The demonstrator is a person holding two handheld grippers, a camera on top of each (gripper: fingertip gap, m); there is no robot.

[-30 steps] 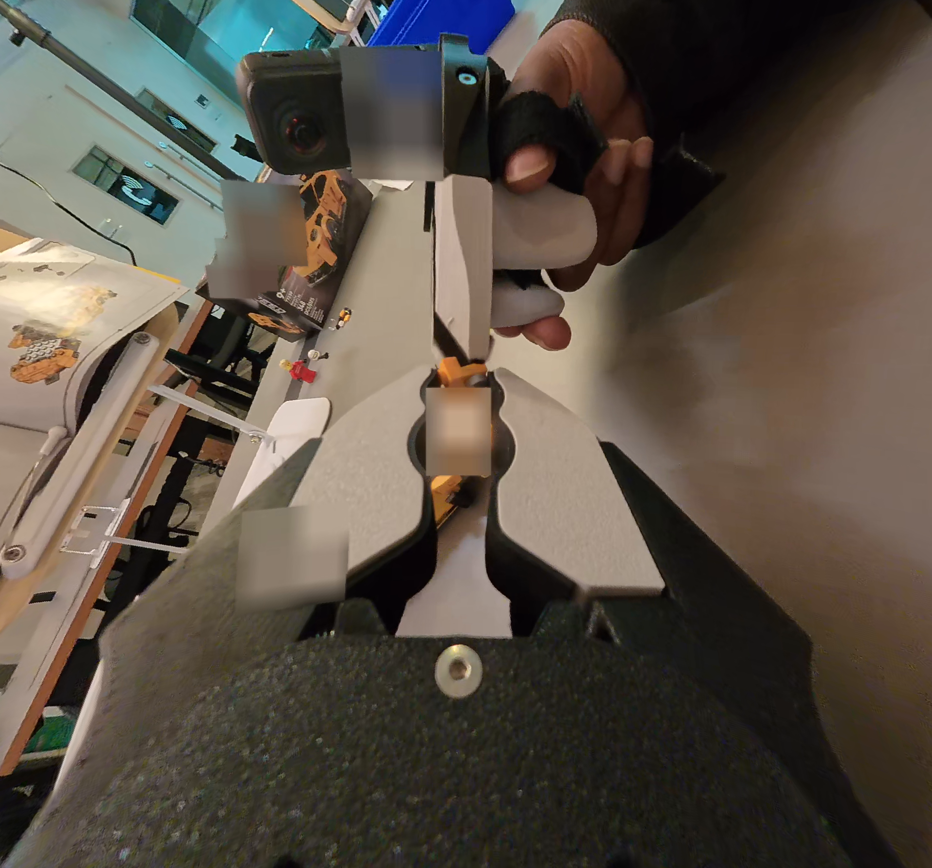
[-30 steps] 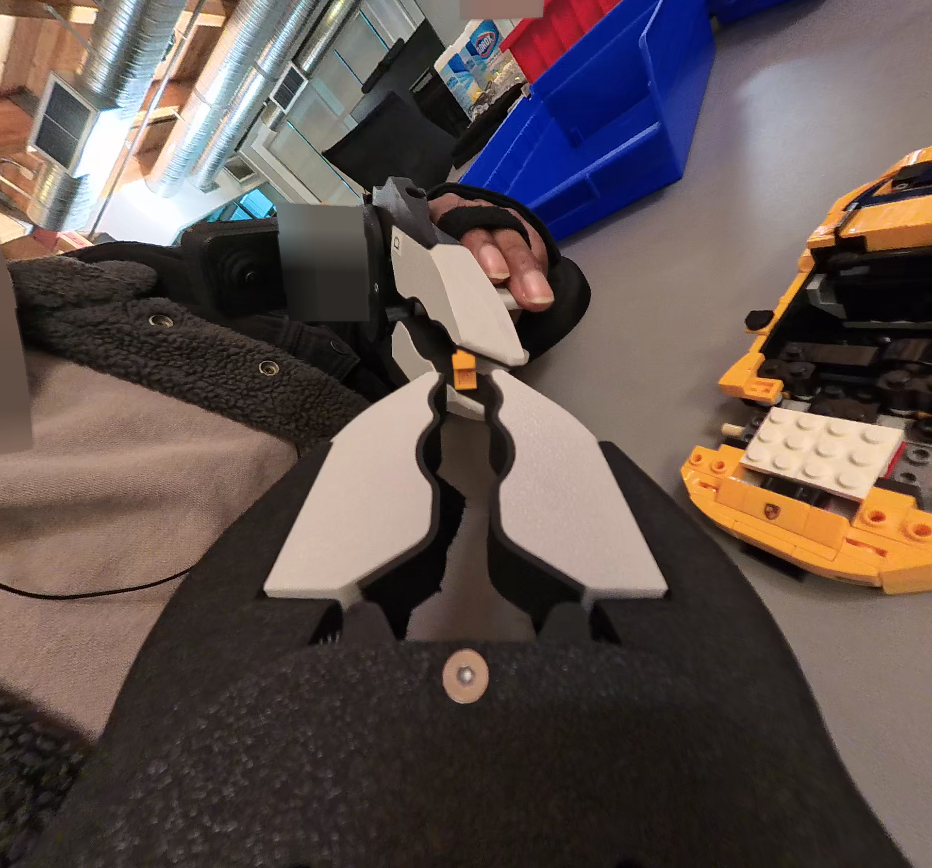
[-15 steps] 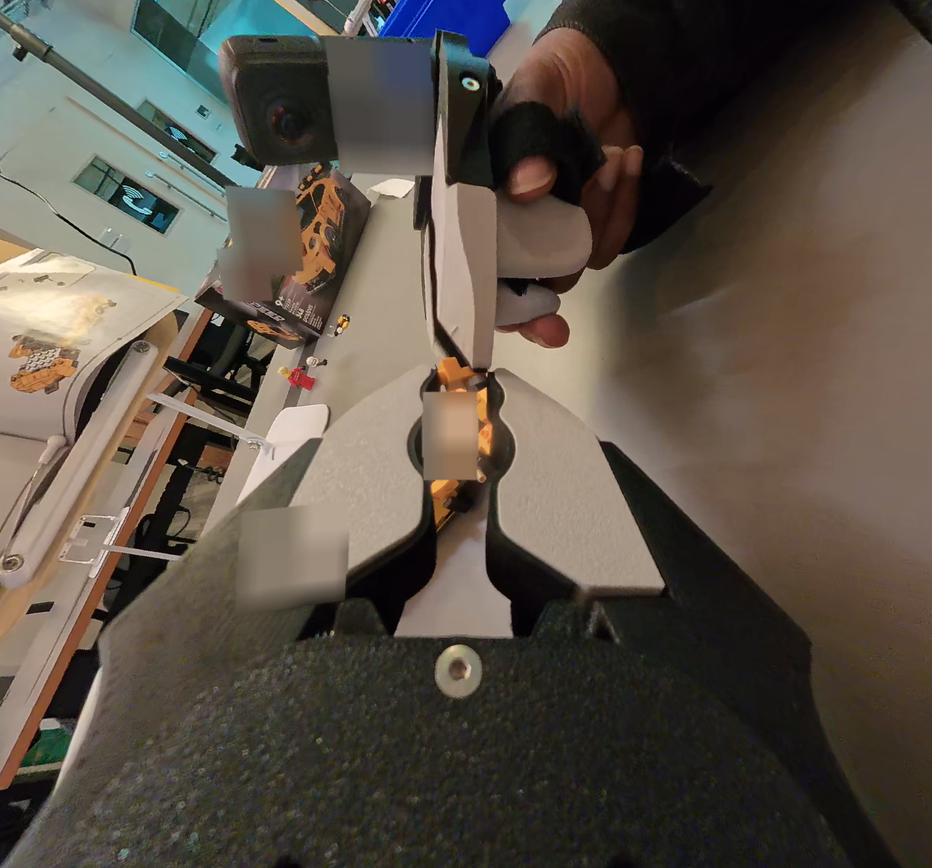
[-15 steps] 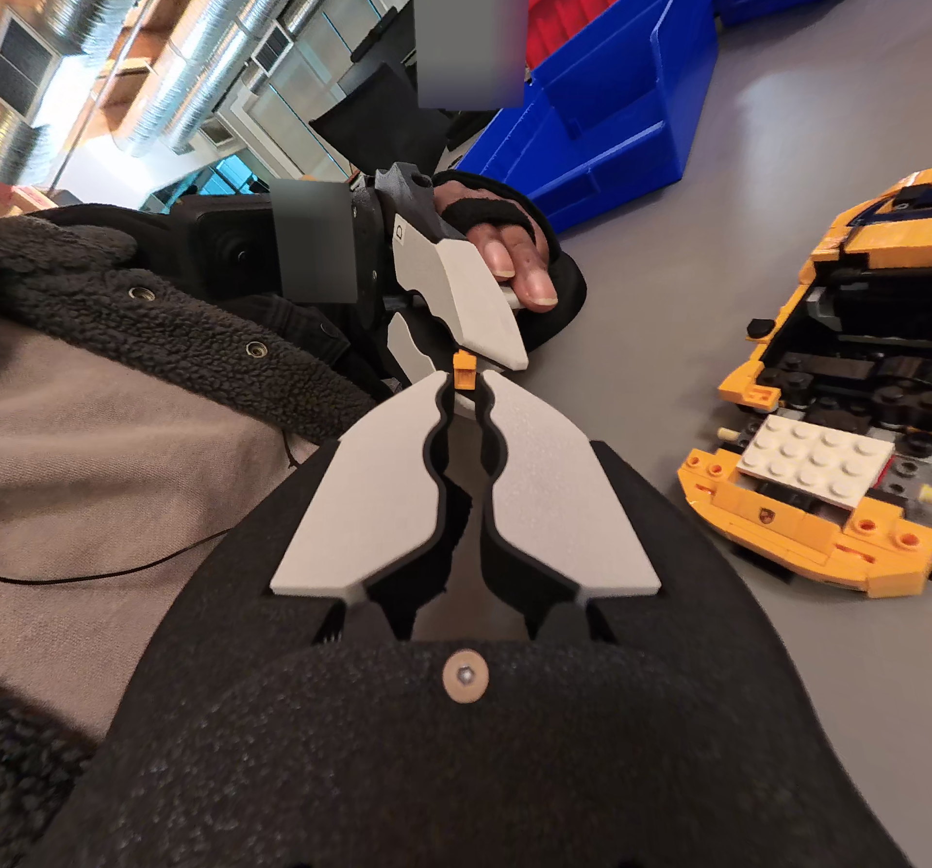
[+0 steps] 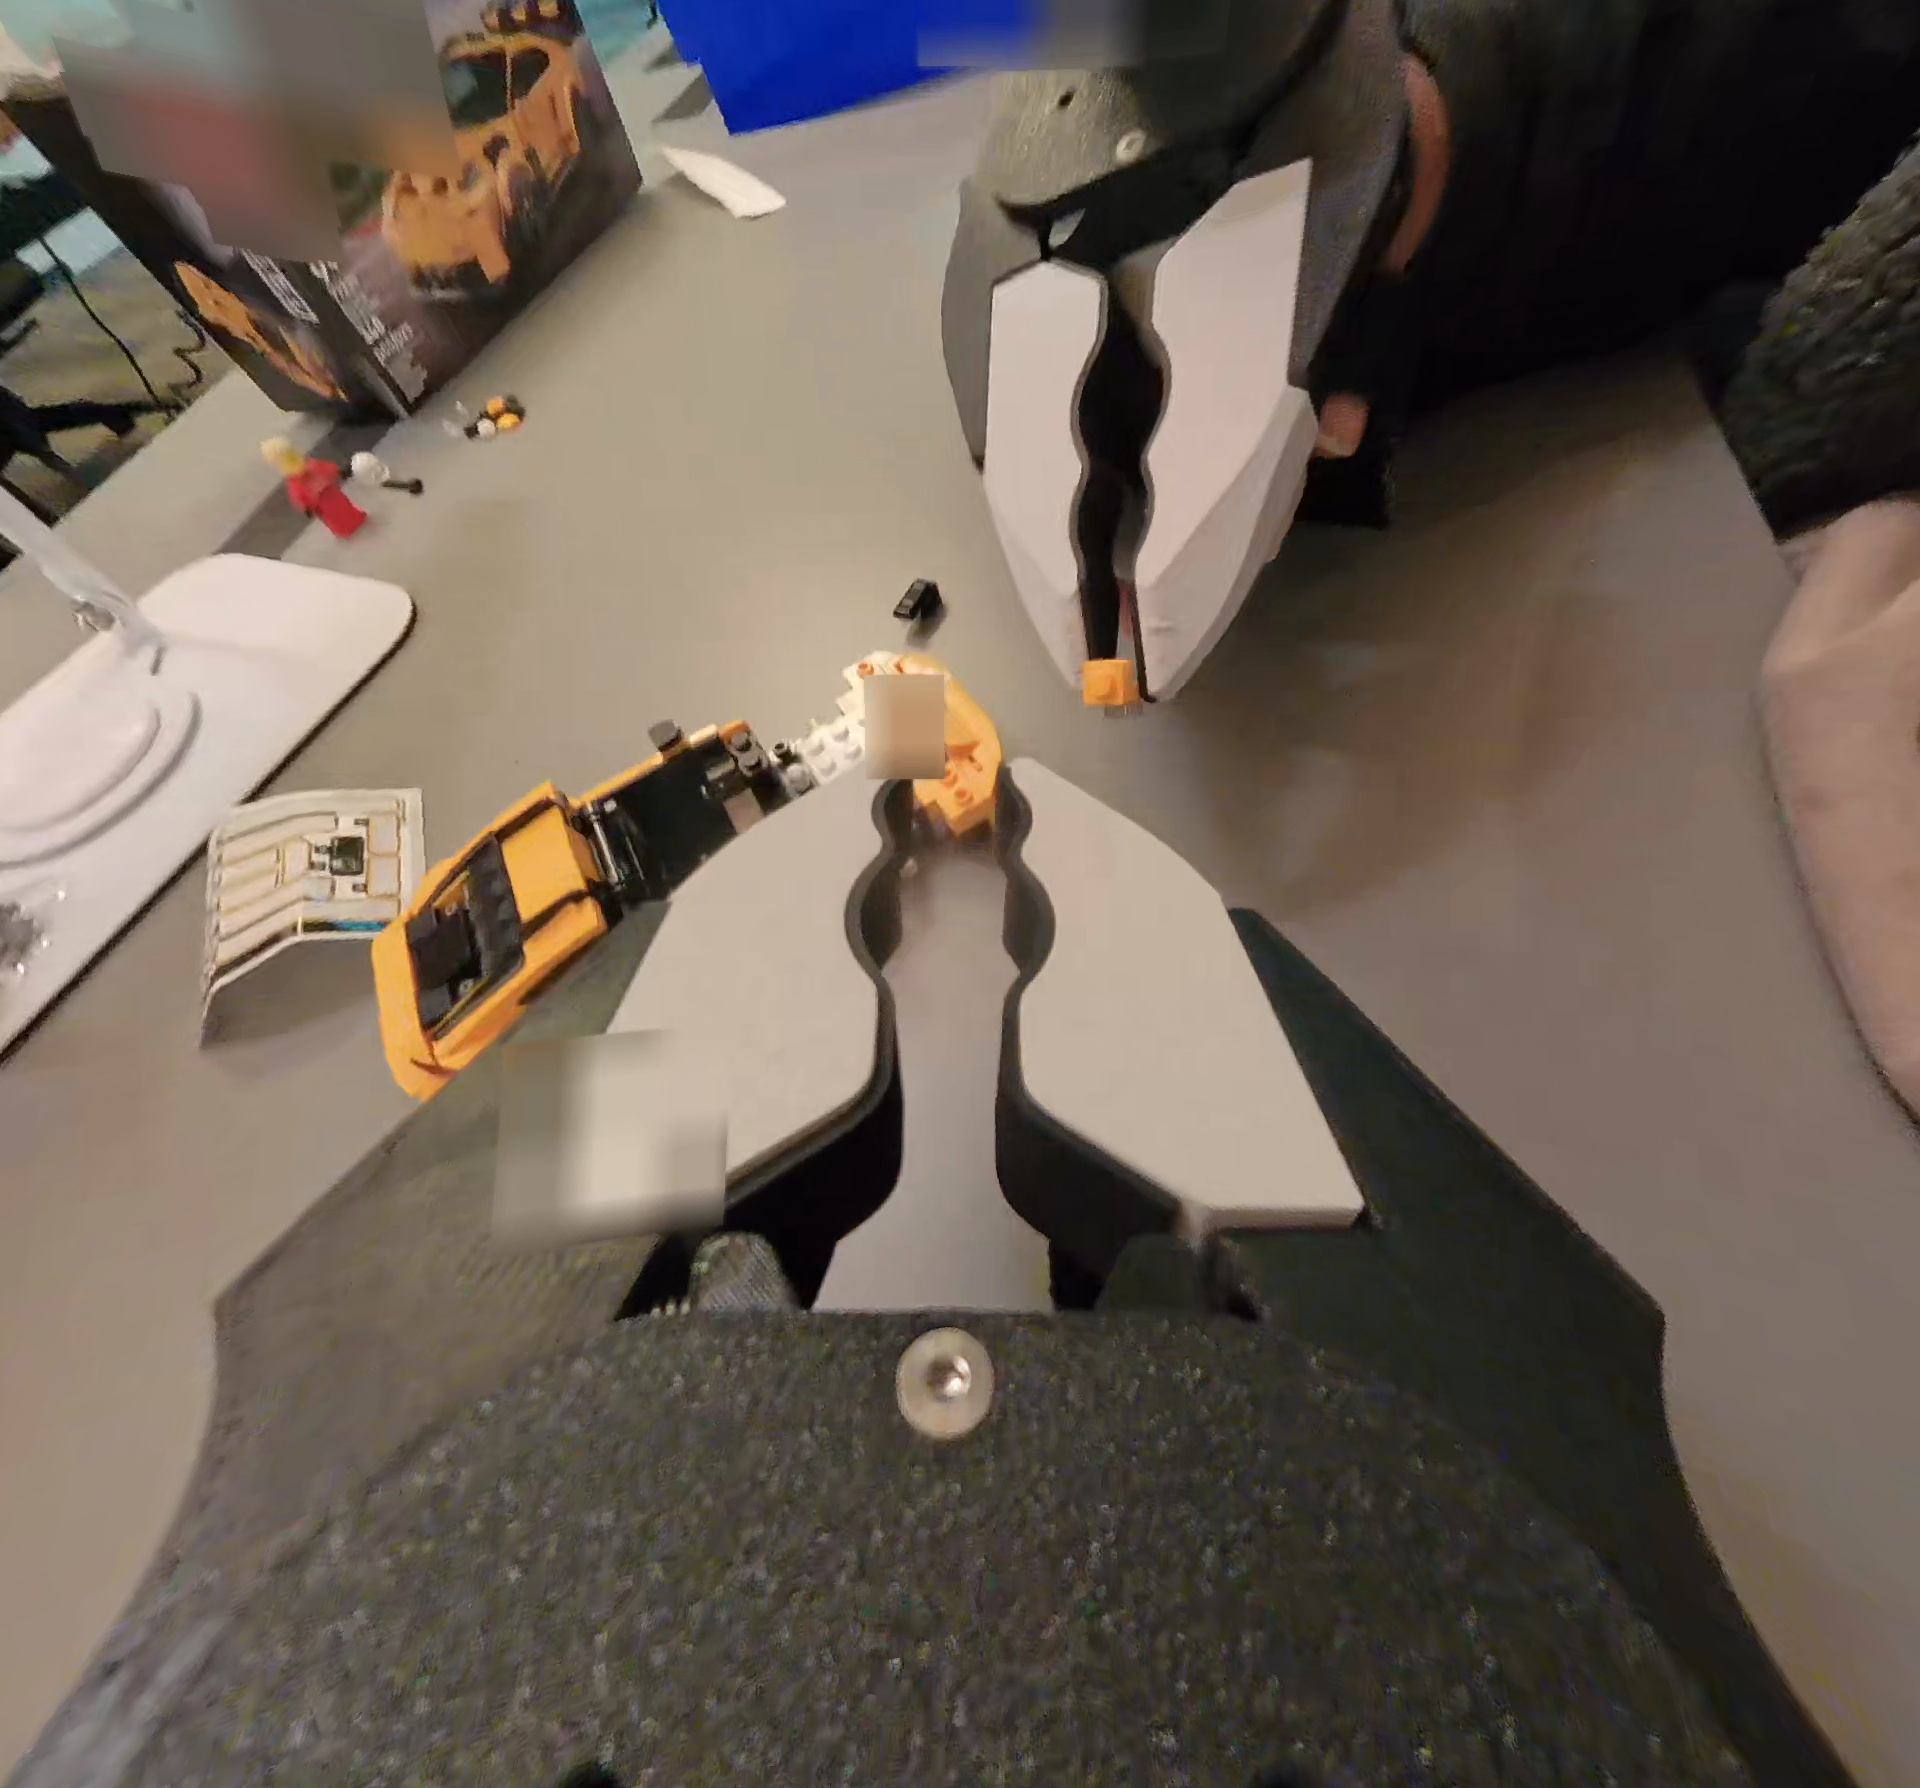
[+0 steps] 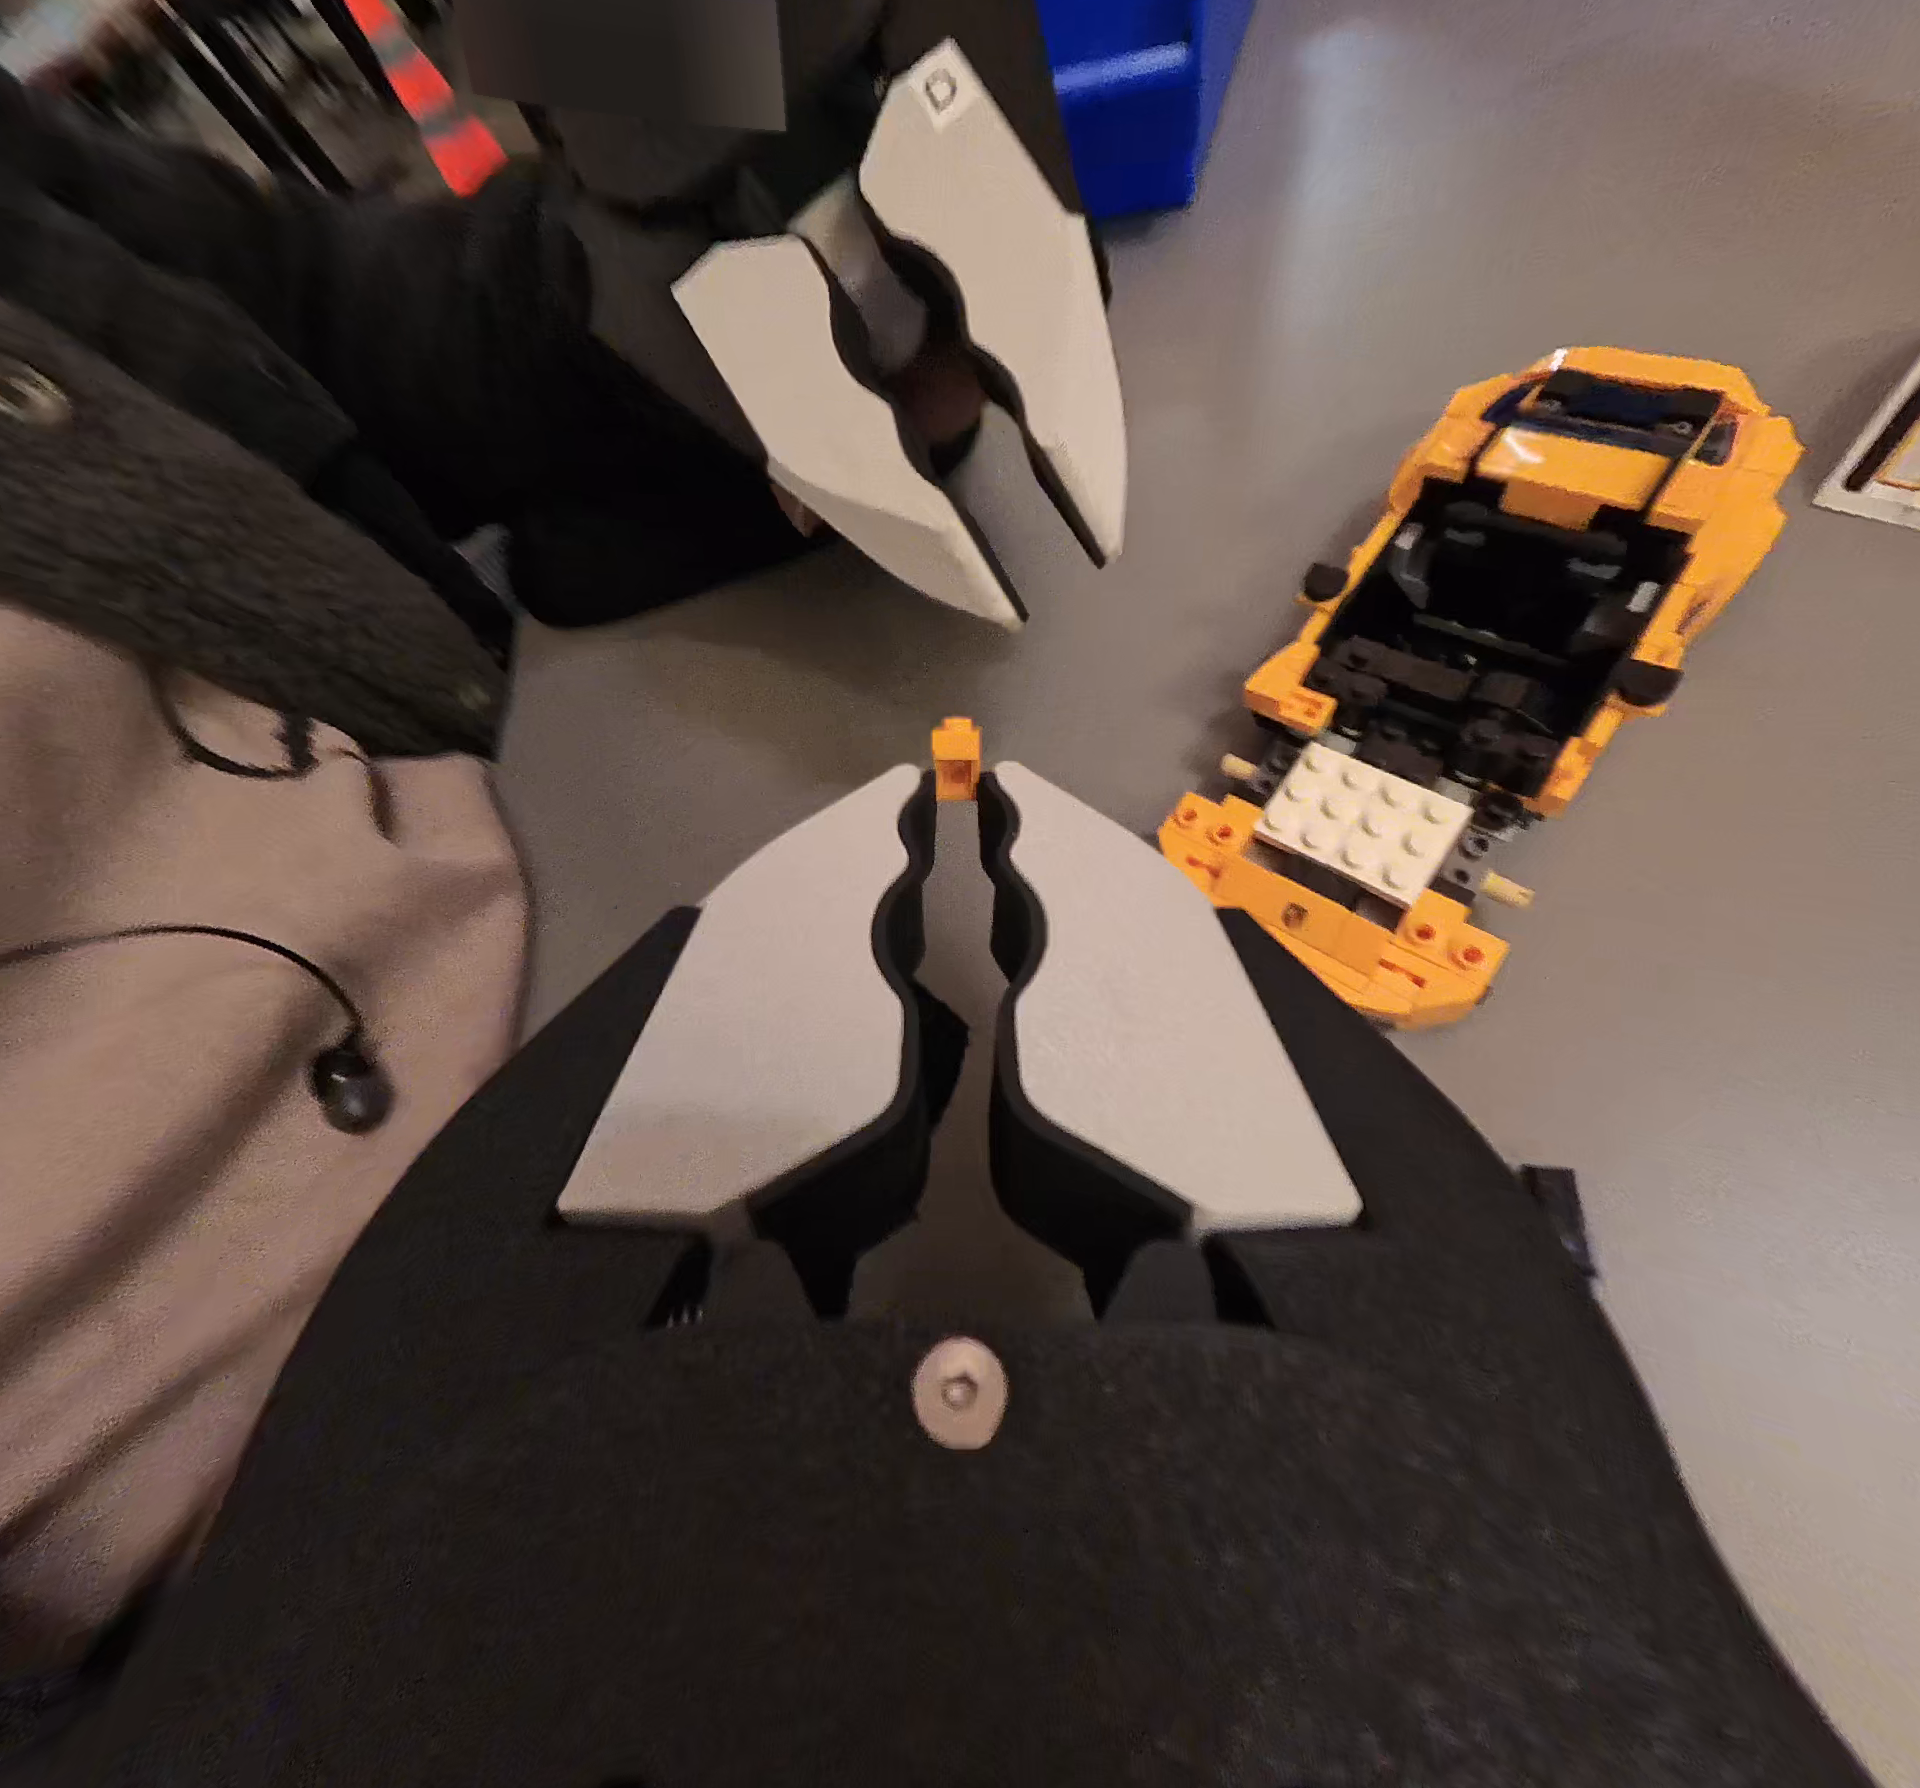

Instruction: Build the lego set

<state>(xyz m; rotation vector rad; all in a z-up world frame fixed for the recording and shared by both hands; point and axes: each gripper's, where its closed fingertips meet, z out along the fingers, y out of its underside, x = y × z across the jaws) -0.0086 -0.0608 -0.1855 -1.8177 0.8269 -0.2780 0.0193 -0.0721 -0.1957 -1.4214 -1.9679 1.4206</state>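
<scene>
We've got the brick (image 6: pixel 957 764) pinched in our right tool (image 6: pixel 957 782), left tool (image 5: pixel 948 793) apart and empty, so next it goes onto the car (image 6: pixel 1496 699).

grey table (image 5: pixel 1455 720): orange car (image 6: pixel 1475 689), box (image 5: pixel 416 180), minifigure (image 5: pixel 322 491), sticker sheet (image 5: pixel 312 886).

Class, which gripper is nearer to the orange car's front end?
Left. The left gripper hovers open at the orange car nose; the right gripper, gripping a small orange brick, sits off beside it.

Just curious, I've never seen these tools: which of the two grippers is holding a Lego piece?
The right gripper: it pinches a small orange brick at its tip. The left gripper is open and empty.
</scene>
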